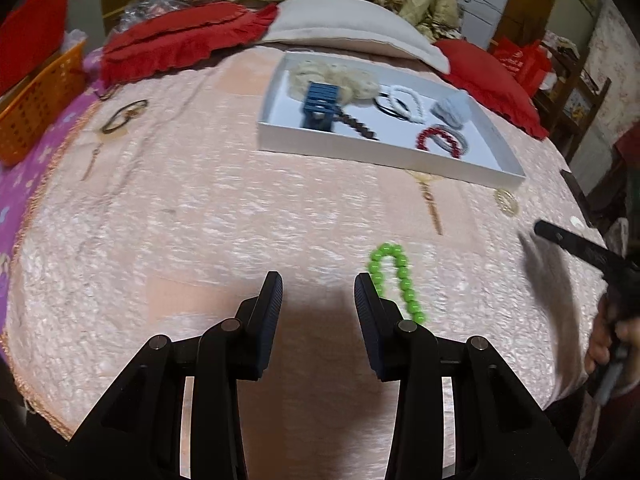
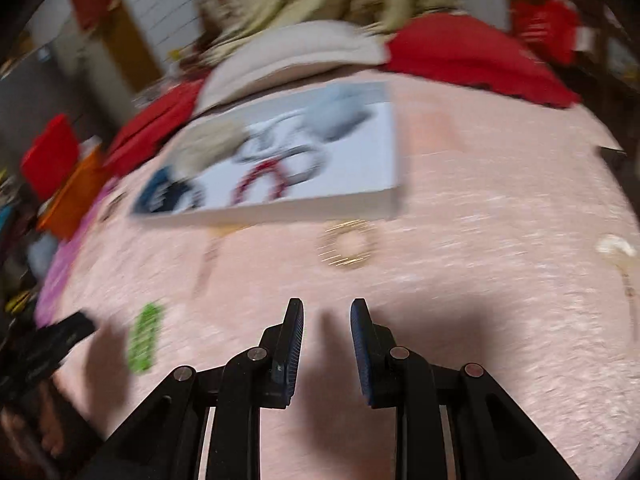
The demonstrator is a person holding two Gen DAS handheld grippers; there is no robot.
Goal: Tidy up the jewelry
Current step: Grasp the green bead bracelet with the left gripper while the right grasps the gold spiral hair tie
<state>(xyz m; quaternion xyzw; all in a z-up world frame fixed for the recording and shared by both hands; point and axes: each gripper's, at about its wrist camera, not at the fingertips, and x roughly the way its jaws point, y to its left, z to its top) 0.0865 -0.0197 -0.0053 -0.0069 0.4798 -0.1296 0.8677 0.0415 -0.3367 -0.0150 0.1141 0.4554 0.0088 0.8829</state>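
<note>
A white tray [image 1: 472, 168] lies on the pink bedspread and holds several pieces: a blue clip [image 1: 320, 106], a white bead bracelet [image 1: 408, 100], a red bead bracelet [image 1: 438, 138]. A green bead bracelet [image 1: 394, 280] lies just right of my left gripper [image 1: 318, 284], which is open and empty. A gold ring-shaped bracelet [image 2: 347, 249] lies ahead of my right gripper [image 2: 326, 310], which is open and empty. The right wrist view is blurred; the tray [image 2: 280, 210] and green bracelet [image 2: 145, 338] show there too.
A dark bangle [image 1: 124, 116] lies on the bed at far left. An orange basket [image 1: 36, 104] stands beyond the left edge. Red cushions [image 1: 180, 44] and a cream pillow [image 1: 352, 28] line the back. A gold necklace [image 1: 430, 200] lies before the tray.
</note>
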